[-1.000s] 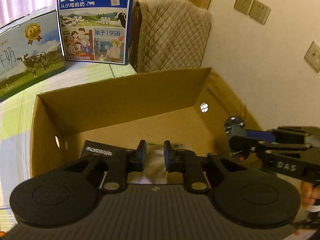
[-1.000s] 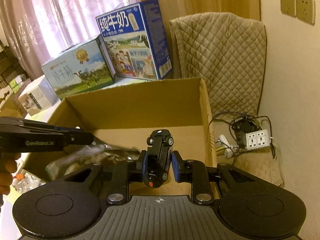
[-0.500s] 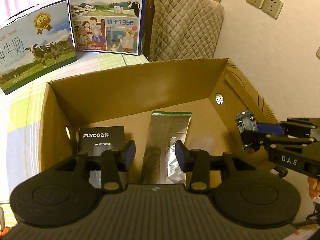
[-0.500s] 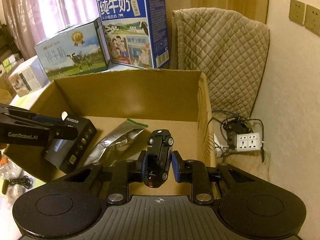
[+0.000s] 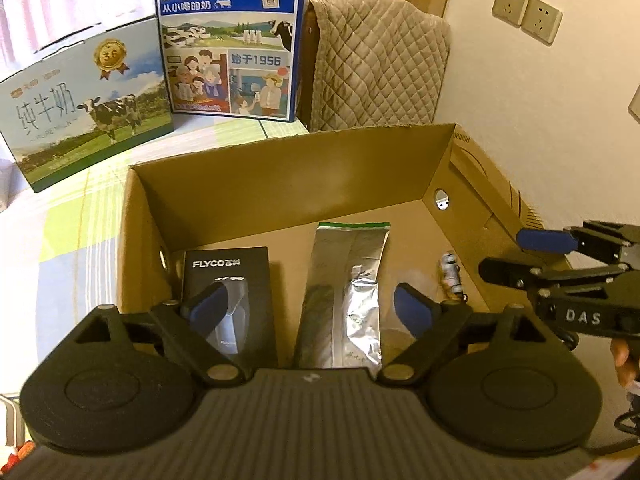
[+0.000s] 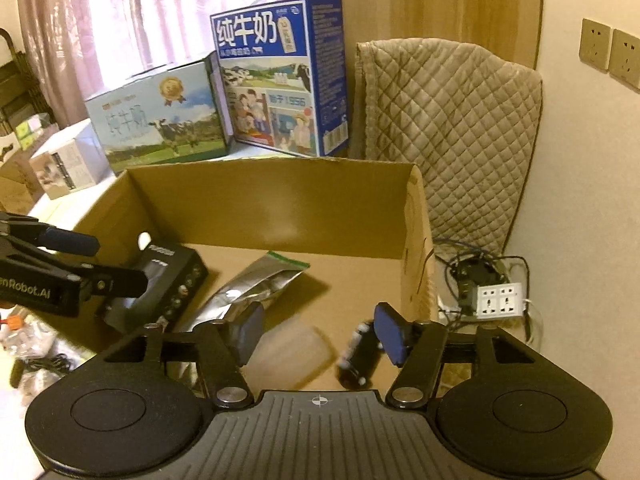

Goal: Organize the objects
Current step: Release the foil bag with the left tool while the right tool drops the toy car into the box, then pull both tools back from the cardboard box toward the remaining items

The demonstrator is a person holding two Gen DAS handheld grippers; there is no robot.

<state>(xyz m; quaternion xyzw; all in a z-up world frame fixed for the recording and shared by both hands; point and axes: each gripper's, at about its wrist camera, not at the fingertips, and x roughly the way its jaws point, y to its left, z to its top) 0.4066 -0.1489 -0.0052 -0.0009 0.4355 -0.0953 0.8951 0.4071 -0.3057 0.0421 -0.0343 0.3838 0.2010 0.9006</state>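
- Cream walls with beige socket plates back a table covered in a pale green and white checked cloth (image 5: 60, 240), under warm, dim light.
- At the far side stand two printed milk cartons: a tall blue milk carton (image 5: 232, 36) and a lower, wider one with a cow picture (image 5: 84, 108). A quilted tan cover (image 6: 452, 136), diamond-stitched, hangs to their right.
- An open brown cardboard box (image 5: 288, 172), plain and matte, fills the middle.
- On its floor, left to right: a flat black FLYCO box (image 5: 240, 280), a long crinkled silver foil pouch (image 5: 348, 280) with a green top strip, and a small dark toy car (image 6: 360, 356) with white wheels, blurred, by the right wall.
- Left gripper (image 5: 312, 312), black plastic with blue pads, is spread wide and empty above the near part of the box.
- Right gripper (image 6: 316, 336) is also spread wide; the toy car sits just beside its right pad, whether touching I cannot tell.
- A white power strip (image 6: 500, 300) and tangled cables lie outside, right of the box.
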